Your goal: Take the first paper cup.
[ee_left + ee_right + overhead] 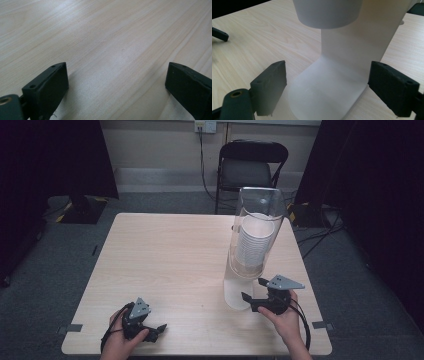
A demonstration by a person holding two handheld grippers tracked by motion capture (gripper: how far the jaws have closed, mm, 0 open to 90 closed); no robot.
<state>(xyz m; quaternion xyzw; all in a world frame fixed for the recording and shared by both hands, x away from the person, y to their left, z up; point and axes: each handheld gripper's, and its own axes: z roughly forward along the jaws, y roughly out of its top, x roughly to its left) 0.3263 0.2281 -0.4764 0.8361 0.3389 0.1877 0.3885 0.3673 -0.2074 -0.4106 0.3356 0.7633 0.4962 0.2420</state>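
A cup dispenser (pixel 252 235) stands on the right half of the wooden table (pixel 165 255): a clear tube holding a stack of white paper cups (pixel 254 242) on a white stand (pixel 329 85). In the right gripper view the lowest cup (pixel 328 12) hangs above the stand's base. My right gripper (pixel 252 289) is open at the foot of the stand, and its jaws (pixel 328 85) flank the base without touching it. My left gripper (pixel 156 329) rests open near the table's front left edge, with bare wood between its jaws (pixel 117 85).
A black folding chair (pixel 250 165) stands behind the table. Dark curtains (pixel 50 155) hang at both sides, and cables (pixel 320 232) lie on the floor at the right. The left gripper's jaw (pixel 219 33) shows far off in the right gripper view.
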